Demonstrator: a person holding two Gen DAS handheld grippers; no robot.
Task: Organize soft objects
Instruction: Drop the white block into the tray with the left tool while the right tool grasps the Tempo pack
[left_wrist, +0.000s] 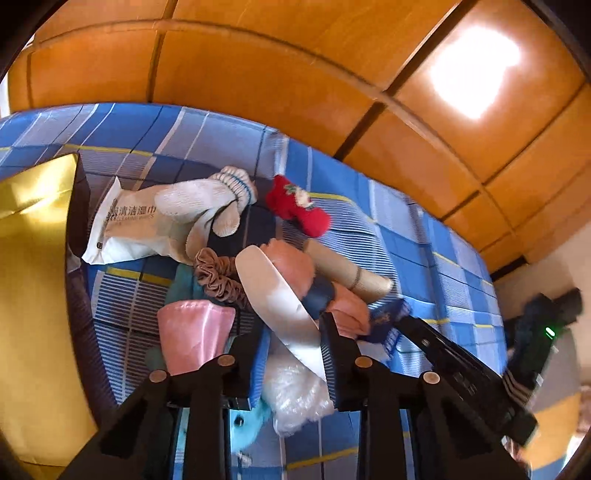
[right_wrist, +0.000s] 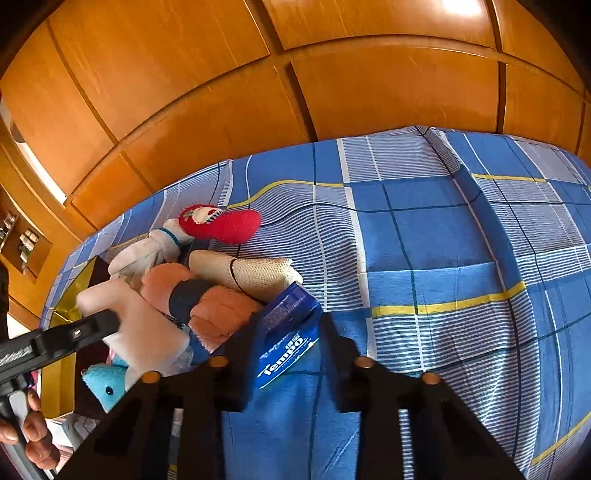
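Note:
A heap of soft things lies on the blue plaid bed sheet (right_wrist: 424, 240). In it is a pink plush toy (left_wrist: 291, 266) with a dark blue band and a cream flap (left_wrist: 273, 291). My left gripper (left_wrist: 291, 354) is shut on that cream flap, with a clear plastic bag (left_wrist: 295, 395) just below. The right wrist view shows the same grip from the side, the left gripper (right_wrist: 107, 325) clamped on the cream part (right_wrist: 140, 328). My right gripper (right_wrist: 288, 354) is shut on a blue Tempo tissue pack (right_wrist: 288, 332), which lies beside the plush toy (right_wrist: 221, 314).
White socks (left_wrist: 199, 206), a red sock (left_wrist: 295, 206), a wipes pack (left_wrist: 122, 229), a brown scrunchie (left_wrist: 218, 273), a pink satin piece (left_wrist: 195, 325), a beige roll (left_wrist: 351, 269) and a blue plush (left_wrist: 251, 421) lie around. A gold box (left_wrist: 33, 277) stands left. Wooden wardrobe doors (right_wrist: 221, 92) rise behind the bed.

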